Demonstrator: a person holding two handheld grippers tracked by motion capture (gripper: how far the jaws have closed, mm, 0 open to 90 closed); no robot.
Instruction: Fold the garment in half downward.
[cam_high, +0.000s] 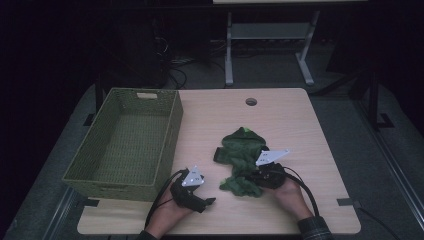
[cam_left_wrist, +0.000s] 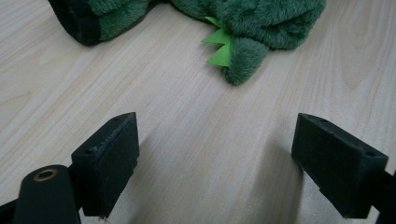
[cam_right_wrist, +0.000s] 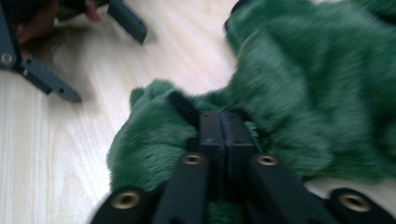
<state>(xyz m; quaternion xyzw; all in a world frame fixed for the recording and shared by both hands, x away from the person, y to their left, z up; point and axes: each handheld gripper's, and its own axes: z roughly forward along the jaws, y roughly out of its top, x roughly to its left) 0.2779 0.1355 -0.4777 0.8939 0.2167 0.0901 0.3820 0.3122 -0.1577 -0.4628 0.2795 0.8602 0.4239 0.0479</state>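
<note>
Garment: fuzzy dark-green plush costume (cam_high: 242, 161), near edge pinched between closed right gripper (cam_right_wrist: 226, 133) fingers, fold hidden.
Left gripper (cam_left_wrist: 217, 158): fingers open over bare surface (cam_left_wrist: 187, 140), costume ahead, cut off.

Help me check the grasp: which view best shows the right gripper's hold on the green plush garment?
The right gripper view: its fingers close together on the green plush garment. The high view shows the right gripper at its edge; the left gripper view shows fabric and spikes.

A light wooden table (cam_high: 295, 130) carries a green wicker basket (cam_high: 127, 145); a green plush garment (cam_high: 242, 160) lies beside it.
</note>
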